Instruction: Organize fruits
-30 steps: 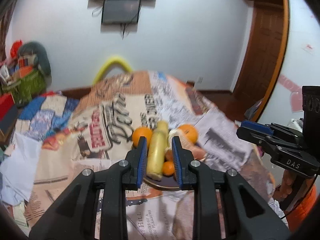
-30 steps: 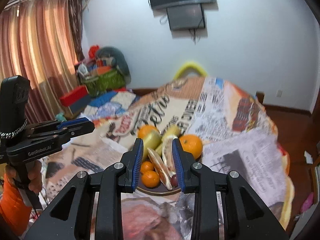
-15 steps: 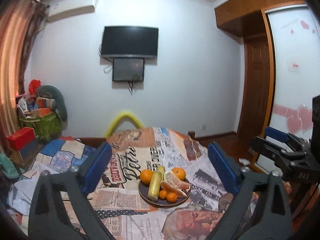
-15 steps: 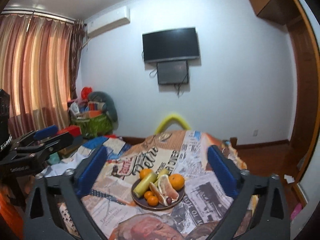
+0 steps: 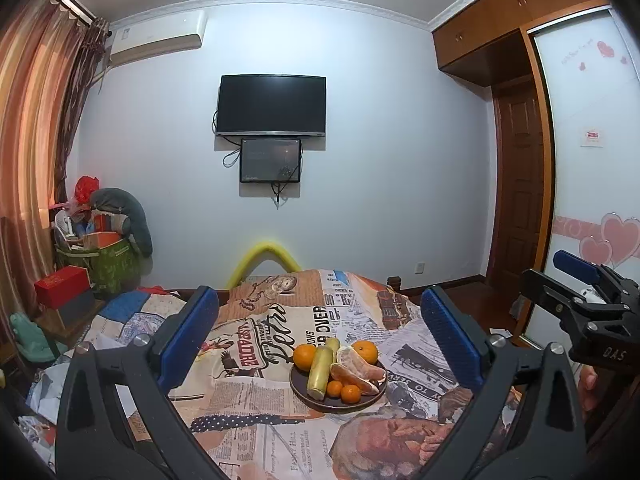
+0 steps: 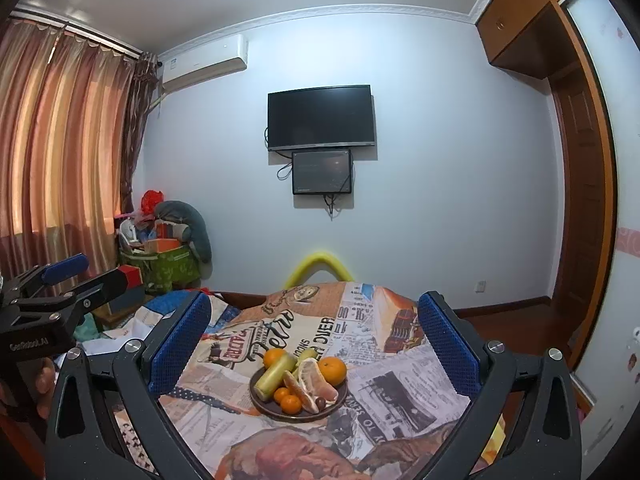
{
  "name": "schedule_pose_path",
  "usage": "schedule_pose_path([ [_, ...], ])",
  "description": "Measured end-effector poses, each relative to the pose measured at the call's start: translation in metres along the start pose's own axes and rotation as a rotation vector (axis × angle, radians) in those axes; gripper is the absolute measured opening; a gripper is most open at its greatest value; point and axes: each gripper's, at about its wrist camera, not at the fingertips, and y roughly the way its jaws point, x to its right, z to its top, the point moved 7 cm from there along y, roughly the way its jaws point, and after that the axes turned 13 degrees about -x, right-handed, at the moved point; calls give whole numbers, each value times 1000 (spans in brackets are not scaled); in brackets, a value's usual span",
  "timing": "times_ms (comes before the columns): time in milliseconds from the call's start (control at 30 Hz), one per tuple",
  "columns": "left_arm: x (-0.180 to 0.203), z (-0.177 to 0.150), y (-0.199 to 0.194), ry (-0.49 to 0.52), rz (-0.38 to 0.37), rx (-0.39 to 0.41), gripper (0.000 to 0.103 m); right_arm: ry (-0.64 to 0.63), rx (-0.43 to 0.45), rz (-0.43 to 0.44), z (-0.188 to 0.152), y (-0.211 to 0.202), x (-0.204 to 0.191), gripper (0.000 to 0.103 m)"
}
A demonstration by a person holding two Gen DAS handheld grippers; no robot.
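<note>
A dark round plate [image 5: 301,395] [image 6: 264,405] sits on a table covered in a newspaper-print cloth [image 5: 256,412] [image 6: 384,400]. On it lie oranges [image 5: 304,356] [image 6: 333,370], small tangerines [image 5: 351,394] [image 6: 291,403], yellow-green sticks [image 5: 321,366] [image 6: 275,373] and peeled pomelo segments [image 5: 354,368] [image 6: 314,380]. My left gripper [image 5: 320,340] is wide open and empty, held back and above the plate. My right gripper [image 6: 314,344] is also wide open and empty, level with it. Each shows at the edge of the other's view, the right one [image 5: 582,292] and the left one [image 6: 60,284].
A TV [image 5: 271,105] and a small screen hang on the far wall. A green bin of clutter [image 5: 102,254] and a red box [image 5: 62,285] stand at the left by the curtain. A wooden door [image 5: 520,200] is at the right. A yellow foam arch [image 5: 266,258] rises behind the table.
Both grippers opened from nearly shut to wide open and pulled up and back from the plate. The fruit did not move.
</note>
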Motion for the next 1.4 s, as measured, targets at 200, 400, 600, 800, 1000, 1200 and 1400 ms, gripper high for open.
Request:
schedule_pose_path([
  [200, 4, -3, -7, 11, 4, 10, 103, 3, 1, -4, -2, -4, 0, 103],
  [400, 5, -5, -7, 15, 0, 12, 103, 6, 0, -5, -3, -5, 1, 103],
  [600, 5, -6, -6, 19, -3, 10, 103, 6, -3, -8, -5, -7, 1, 103],
  [800, 5, -6, -6, 17, -4, 11, 103, 14, -8, -8, -4, -7, 2, 103],
  [1000, 6, -6, -4, 10, -6, 10, 103, 20, -9, -15, -4, -7, 4, 103],
  [1200, 6, -6, -4, 11, -8, 10, 103, 22, -10, -14, -4, -8, 5, 103],
  [1400, 6, -5, -2, 11, -17, 13, 103, 19, -9, -19, -3, -8, 5, 103],
])
